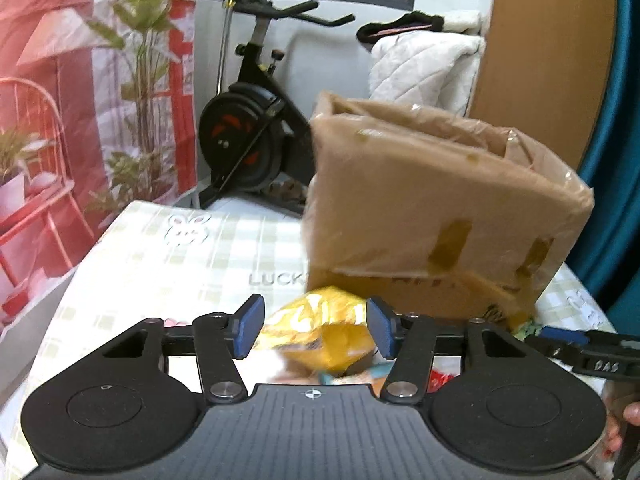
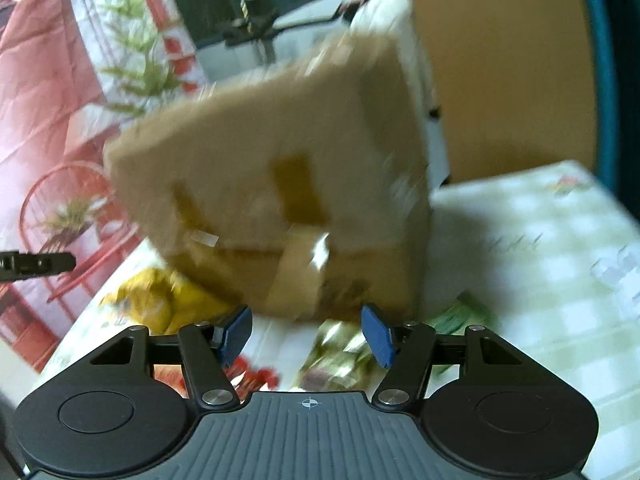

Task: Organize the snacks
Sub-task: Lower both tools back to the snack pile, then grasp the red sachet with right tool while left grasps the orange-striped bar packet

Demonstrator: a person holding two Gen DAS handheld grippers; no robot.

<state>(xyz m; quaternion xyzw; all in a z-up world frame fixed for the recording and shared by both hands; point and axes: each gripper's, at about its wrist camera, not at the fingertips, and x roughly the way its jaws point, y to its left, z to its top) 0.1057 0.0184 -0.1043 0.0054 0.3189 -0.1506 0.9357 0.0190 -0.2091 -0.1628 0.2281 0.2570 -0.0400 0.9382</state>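
Blue-padded, my left tongs point(image 1: 315, 326) stand spread around a yellow snack bag point(image 1: 320, 332), pads not visibly touching it. My right tongs point(image 2: 307, 334) are likewise spread, above a blurred green-gold packet point(image 2: 340, 356). Both snacks lie on the checked worktop point(image 1: 160, 264), just before a taped cardboard box point(image 1: 432, 208); an exercise bike point(image 1: 248, 120) stands beyond.

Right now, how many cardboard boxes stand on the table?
1: the brown cardboard box stands on the checked tablecloth, behind the yellow snack bag. Others may be hidden behind it.
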